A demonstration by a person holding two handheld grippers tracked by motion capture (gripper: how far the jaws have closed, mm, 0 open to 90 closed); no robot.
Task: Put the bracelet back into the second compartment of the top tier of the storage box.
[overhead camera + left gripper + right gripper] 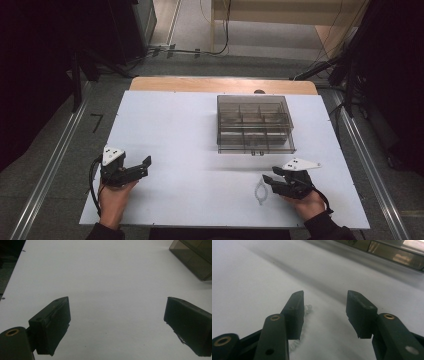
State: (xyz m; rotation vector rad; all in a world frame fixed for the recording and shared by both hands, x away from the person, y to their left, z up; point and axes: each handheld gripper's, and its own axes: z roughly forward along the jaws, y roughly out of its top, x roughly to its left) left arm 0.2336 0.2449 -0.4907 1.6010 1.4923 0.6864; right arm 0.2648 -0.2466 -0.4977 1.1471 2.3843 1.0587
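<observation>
The right claw point(268, 182), jaws apart, sits beside the small clear plastic ring point(260, 192) near the table's point(190, 150) front edge; lower squarely, straddling its rim. The left claw point(145, 165) rests spread, holding nothing.

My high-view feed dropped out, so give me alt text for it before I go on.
A person's two hands each hold an open gripper low over a white table: the left gripper near the front left, the right gripper beside a small clear ring-shaped piece. A smoky transparent compartment box sits farther back.
</observation>
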